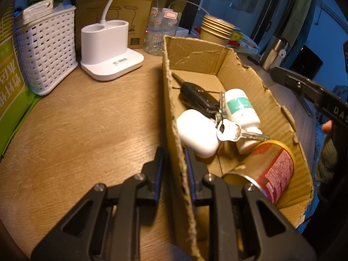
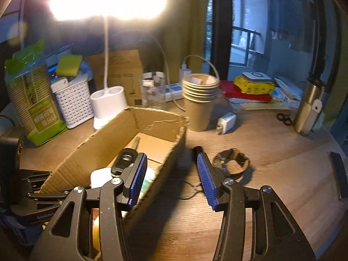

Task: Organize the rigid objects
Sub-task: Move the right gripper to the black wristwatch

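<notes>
A wooden table (image 2: 271,174) carries everything. On it stands a torn cardboard box (image 2: 104,139), and behind it a white lamp base (image 1: 108,50) and a white woven basket (image 1: 45,52) are placed side by side. A stack of paper cups (image 2: 199,100) is seen beside the box's far corner, with a white charger plug (image 2: 226,122) just beside it. A wristwatch (image 2: 233,161) lies on the bare wood near the box — apart from it. Further right a metal flask (image 2: 310,106) stands upright, and small black rings (image 2: 285,118) lie near its foot.
</notes>
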Demonstrator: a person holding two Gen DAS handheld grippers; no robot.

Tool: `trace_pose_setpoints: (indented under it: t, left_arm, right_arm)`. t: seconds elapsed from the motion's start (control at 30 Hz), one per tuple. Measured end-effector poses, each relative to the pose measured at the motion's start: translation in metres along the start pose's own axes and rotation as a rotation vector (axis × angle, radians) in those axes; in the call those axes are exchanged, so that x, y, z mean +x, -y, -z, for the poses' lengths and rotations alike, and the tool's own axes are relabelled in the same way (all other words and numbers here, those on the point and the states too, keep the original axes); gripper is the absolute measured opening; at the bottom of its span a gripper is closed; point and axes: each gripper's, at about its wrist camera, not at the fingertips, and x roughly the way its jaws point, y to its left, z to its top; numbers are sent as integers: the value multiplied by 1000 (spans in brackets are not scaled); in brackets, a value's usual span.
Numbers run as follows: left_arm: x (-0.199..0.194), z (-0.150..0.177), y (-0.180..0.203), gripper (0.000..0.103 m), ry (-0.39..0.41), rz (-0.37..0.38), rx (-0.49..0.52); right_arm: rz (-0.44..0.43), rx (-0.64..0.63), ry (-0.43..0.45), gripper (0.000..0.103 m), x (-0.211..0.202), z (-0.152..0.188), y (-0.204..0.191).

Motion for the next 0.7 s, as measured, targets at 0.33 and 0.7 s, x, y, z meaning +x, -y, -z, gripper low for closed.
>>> trace_pose_setpoints:
  t: [0.33,0.7]
  left_arm:
    - [0,0,0,21,0,0,0]
    - [0,0,0,21,0,0,0]
  right_arm:
    - [112,94,4,59,5,5,43]
    - [134,145,-42,78,35,14,70]
